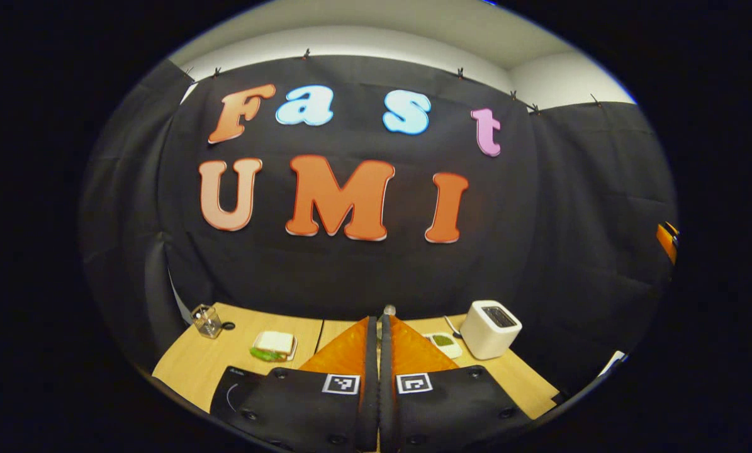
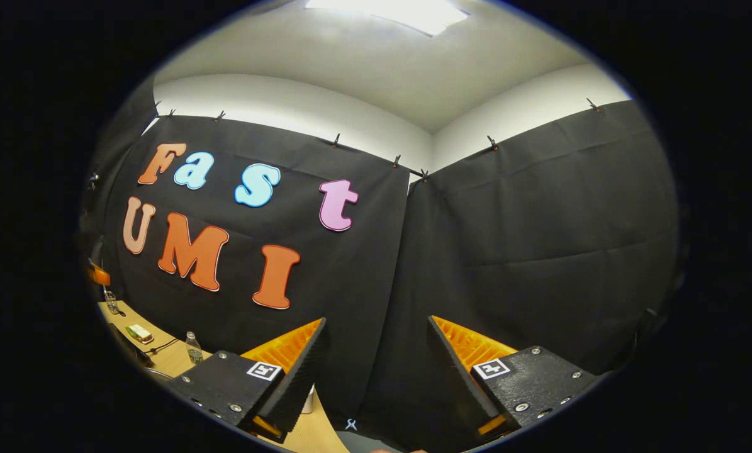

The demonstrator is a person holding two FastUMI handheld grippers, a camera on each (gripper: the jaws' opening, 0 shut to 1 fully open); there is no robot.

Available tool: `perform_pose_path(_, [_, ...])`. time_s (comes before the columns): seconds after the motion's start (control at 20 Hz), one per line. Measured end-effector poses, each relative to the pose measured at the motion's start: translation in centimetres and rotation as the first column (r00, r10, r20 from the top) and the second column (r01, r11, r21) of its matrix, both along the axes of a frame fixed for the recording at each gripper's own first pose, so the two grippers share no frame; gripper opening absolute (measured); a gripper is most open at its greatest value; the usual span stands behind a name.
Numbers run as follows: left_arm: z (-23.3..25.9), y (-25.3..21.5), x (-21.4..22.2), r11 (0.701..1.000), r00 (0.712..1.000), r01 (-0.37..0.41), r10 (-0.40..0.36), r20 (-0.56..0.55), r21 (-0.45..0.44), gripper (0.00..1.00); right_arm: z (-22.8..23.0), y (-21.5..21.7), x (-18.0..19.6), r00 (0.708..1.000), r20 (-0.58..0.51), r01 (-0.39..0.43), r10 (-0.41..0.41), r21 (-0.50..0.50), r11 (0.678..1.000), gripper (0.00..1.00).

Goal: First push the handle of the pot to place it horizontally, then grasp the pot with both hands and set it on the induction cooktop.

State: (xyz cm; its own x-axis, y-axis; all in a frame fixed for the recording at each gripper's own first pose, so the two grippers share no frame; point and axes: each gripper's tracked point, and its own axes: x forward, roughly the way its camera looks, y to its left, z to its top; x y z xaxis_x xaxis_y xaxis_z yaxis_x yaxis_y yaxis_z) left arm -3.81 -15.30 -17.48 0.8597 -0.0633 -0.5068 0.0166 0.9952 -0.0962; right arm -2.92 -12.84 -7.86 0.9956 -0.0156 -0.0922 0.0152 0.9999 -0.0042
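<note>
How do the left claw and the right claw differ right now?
The left claw has its fingers pressed together, while the right claw stands wide open. The left claw points low over the wooden table, toward the toaster and sandwich; the right claw tilts up at the black booth wall. Both hold nothing.

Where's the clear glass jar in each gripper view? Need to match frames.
Left gripper view: clear glass jar at lower left, near the far left corner of the wooden table.
Right gripper view: tiny, at the far left edge.
Shared landmark: white plate with a sandwich, near the jar.
</note>
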Motion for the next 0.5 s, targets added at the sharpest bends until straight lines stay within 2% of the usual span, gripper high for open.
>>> perform_pose_path(0.1, [-3.4,-1.0,-2.0,0.999,0.991,0.003,-0.008,-0.131,-0.034,0.07,-0.7,-0.2,0.3,1.0,-0.006,-0.01,0.01,0.014,1.0,0.95])
perform_pose_path(0.2, [-6.5,-1.9,-4.0,0.998,0.965,-0.002,-0.014,-0.261,-0.064,0.07,-1.0,-0.6,0.7,1.0,-0.004,-0.012,0.012,0.026,1.0,0.95])
perform_pose_path(0.3, [-9.3,-2.1,-6.3,0.999,0.931,-0.007,-0.01,-0.364,-0.046,0.07,-1.6,-0.8,0.9,1.0,-0.007,-0.009,0.01,0.034,0.999,0.95])
perform_pose_path(0.4, [-11.4,-2.5,-8.1,0.999,0.888,-0.017,-0.003,-0.46,-0.039,0.08,-2.4,-1.0,1.1,1.0,-0.017,-0.008,0.008,0.043,0.999,0.95])
perform_pose_path(0.5, [-14.4,-3.2,-11.0,0.998,0.82,-0.037,0.001,-0.572,-0.051,0.07,-3.1,-1.1,1.2,1.0,-0.028,-0.006,0.007,0.047,0.999,0.95])
